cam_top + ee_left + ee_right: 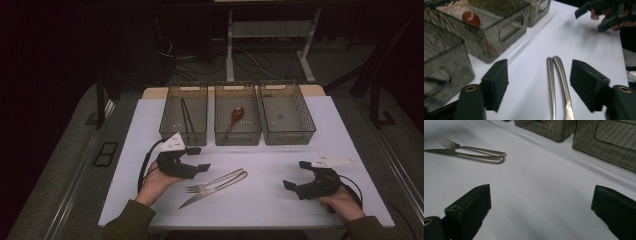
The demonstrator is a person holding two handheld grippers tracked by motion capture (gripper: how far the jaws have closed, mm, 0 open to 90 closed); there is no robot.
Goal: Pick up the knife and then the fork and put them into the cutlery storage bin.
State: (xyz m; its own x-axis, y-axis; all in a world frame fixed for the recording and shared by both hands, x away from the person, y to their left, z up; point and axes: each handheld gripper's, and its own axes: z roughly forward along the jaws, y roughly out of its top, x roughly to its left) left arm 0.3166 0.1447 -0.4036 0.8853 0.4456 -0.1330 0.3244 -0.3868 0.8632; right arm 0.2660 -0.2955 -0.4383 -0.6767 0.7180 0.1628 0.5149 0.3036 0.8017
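Steel cutlery is laid near the middle of the white counter (280, 200): a fork (212, 183) and a knife (210, 192), side by side and touching, handles toward two o'clock and the tines and blade tip toward eight o'clock in the high view. The left gripper (197, 159) is held just at nine o'clock of the handles, aimed toward three o'clock. In the left gripper view its jaws are seen parted moderately, with both handle ends lying between them but untouched by either pad; nothing is gripped. The right gripper (296, 175) is held well apart at three o'clock of the cutlery, aimed toward nine o'clock, and in the right gripper view its jaws are spread wide over bare counter, empty.

Three smoky see-through bins are lined up at twelve o'clock. Dark chopsticks (187, 117) are contained in the left bin (170, 127), a red-bowled spoon (236, 116) in the middle bin (237, 136), and the right bin (287, 137) is set just beside it. Both hands are entered from six o'clock.
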